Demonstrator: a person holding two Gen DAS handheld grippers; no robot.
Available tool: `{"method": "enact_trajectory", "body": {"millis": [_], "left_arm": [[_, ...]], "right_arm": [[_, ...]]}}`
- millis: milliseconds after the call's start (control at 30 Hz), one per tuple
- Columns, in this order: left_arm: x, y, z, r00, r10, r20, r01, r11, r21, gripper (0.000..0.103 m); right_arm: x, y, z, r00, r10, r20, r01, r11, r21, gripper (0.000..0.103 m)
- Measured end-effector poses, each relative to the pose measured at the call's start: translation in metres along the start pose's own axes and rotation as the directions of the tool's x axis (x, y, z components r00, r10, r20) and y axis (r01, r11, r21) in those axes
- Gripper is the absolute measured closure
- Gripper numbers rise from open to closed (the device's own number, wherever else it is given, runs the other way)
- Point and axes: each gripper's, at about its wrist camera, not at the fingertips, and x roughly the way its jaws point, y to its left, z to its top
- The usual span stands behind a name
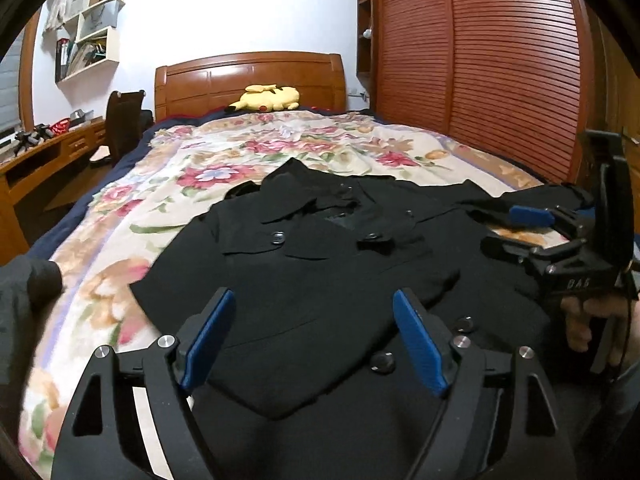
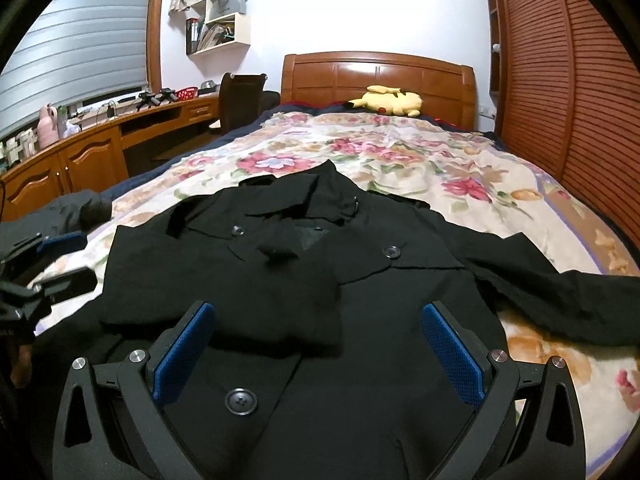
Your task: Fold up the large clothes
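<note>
Coat [image 2: 304, 280], black and buttoned, is lying spread across the floral bed [image 2: 500, 176], collar pointing toward twelve o'clock. We are holding our left claw [image 1: 310, 332] and right claw [image 2: 318, 344] gaping wide above its lower front, gripping nothing.

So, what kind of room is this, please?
Most likely a bedroom in a home. A bed with a wooden headboard and a floral bedspread fills the view, a yellow plush toy lies by the headboard, and a louvred wardrobe stands beside it.
</note>
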Motion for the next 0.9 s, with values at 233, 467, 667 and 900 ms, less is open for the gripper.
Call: {"method": "enact_trajectory", "body": {"millis": [233,467,667,900], "left_arm": [[0.004,0.020,-0.012,1.000,0.012,-0.027,-0.012,1.000,-0.013,0.017],[0.000,0.024,-0.021,0.999,0.028,-0.034,-0.028,1.000,-0.008,0.017],[0.001,0.032,-0.024,0.999,0.020,-0.047,-0.022,0.999,-0.028,0.017],[-0.002,0.033,-0.026,0.999,0.034,-0.041,-0.035,0.999,-0.025,0.016]], "right_arm": [[0.017,-0.001,0.003,1.000,0.004,-0.023,-0.005,1.000,-0.026,0.007],[0.054,-0.011,0.005,0.994,0.008,-0.113,-0.012,0.999,-0.031,0.010],[0.092,-0.028,0.004,0.970,0.060,-0.235,-0.049,0.997,0.055,0.012],[0.103,-0.026,0.005,0.957,0.097,-0.275,-0.087,0.995,0.049,0.062]]}}
